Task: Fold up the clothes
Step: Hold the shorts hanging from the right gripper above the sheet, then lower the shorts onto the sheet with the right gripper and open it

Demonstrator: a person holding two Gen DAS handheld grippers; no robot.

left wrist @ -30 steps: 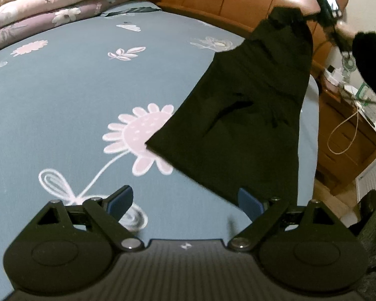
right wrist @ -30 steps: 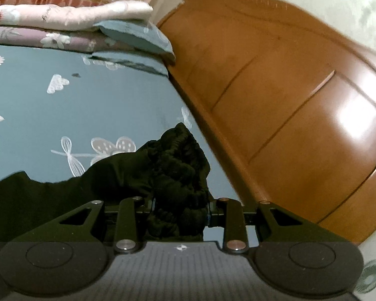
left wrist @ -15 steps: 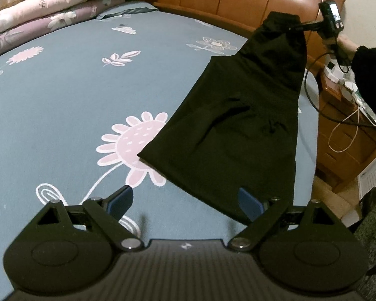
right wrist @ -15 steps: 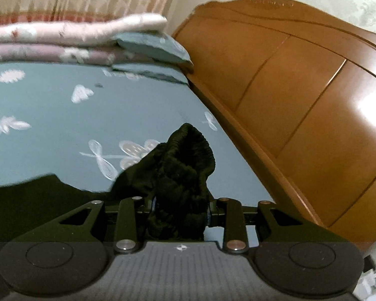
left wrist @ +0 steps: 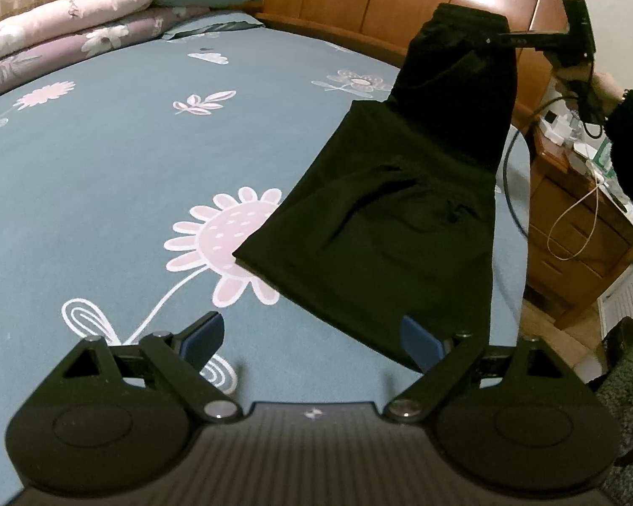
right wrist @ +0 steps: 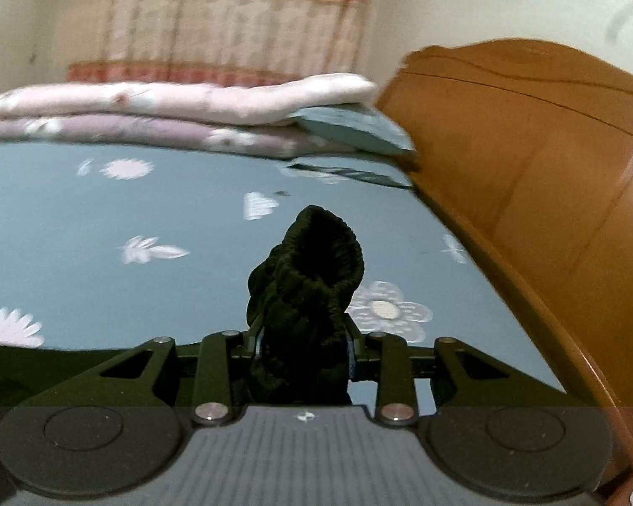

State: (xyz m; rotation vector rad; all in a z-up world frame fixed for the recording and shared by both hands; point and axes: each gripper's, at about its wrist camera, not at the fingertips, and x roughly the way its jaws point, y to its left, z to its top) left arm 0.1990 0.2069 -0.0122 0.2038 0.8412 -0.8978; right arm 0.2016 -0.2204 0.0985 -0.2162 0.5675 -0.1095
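The right gripper (right wrist: 304, 343) is clamping the waistband of the black trousers (left wrist: 401, 219), lifting it off the bed (left wrist: 105, 160); the left gripper (left wrist: 312, 337) is hovering with jaws apart beside the hem

The scene was lit by warm, fairly dim indoor light. Bright glare was seen on the glossy orange wooden headboard (left wrist: 401, 4), so the source was perhaps overhead. The black fabric garment (left wrist: 401, 219) was rendered almost without detail. Straight lines were bent by fisheye distortion, and corners were vignetted black. The right wrist view was smeared by motion blur, especially the pink patterned curtain (right wrist: 215, 21).
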